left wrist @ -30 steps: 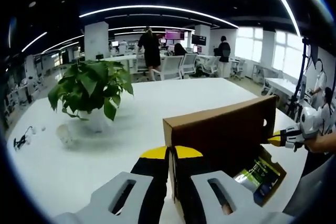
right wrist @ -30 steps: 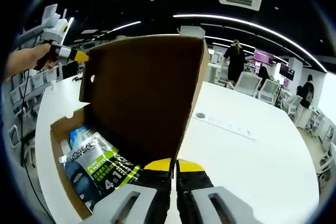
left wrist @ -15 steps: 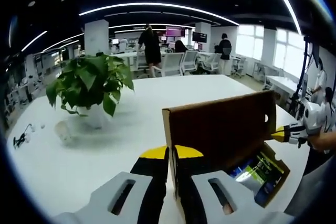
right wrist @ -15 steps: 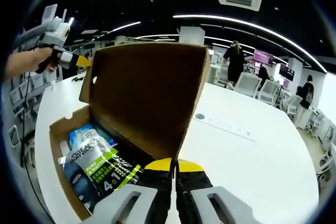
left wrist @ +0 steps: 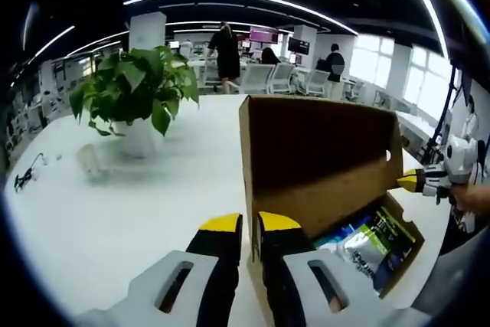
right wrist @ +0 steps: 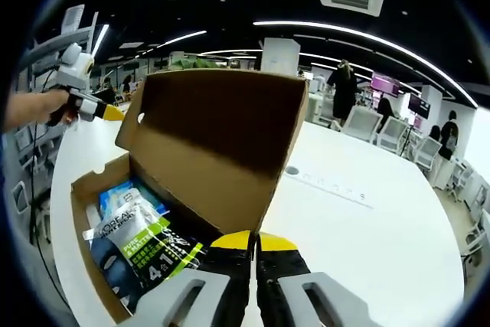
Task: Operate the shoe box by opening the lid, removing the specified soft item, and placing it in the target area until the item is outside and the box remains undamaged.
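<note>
Now we see the shoe box (right wrist: 99,243) with its lid (right wrist: 210,139) raised — both the left gripper (left wrist: 241,223) and right gripper (right wrist: 253,241) clamp its edge; pouches (right wrist: 142,243) lie inside.

White table (left wrist: 115,212): potted green plant (left wrist: 136,101) upright, small clear cup (left wrist: 90,163) just beside it; office chairs (left wrist: 260,78), standing person in black (left wrist: 227,51) beyond.
</note>
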The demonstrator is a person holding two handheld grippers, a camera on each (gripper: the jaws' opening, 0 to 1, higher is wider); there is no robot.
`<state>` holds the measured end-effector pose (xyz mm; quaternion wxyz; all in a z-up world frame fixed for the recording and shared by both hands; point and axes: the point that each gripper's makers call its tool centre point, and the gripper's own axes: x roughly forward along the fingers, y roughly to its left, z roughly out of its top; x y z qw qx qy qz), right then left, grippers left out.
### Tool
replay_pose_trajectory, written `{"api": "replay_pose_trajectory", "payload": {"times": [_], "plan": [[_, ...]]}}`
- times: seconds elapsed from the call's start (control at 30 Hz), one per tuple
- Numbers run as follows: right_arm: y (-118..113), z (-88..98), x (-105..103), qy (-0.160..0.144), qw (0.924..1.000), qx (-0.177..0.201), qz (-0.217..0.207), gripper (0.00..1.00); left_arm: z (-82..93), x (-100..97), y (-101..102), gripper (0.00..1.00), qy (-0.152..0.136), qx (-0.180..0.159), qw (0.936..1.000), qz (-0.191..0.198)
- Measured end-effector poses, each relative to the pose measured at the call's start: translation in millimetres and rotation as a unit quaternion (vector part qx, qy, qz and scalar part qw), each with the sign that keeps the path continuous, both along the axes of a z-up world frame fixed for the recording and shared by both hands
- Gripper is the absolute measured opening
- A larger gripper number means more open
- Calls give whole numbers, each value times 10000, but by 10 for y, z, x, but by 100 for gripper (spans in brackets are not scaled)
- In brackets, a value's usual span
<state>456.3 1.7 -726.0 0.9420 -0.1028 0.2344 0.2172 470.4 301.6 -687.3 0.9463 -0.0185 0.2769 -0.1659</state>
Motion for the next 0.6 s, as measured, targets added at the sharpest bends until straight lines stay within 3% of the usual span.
{"api": "replay_pose_trajectory", "payload": {"times": [0.37, 0.6], "plan": [[9, 8, 21, 16, 10000, 17, -1, 0, -241, 17, 1, 4, 251, 39, 9997, -20], [11, 5, 45, 36, 10000, 56, -21, 0, -250, 42, 38, 0, 207, -14, 9998, 38]]}}
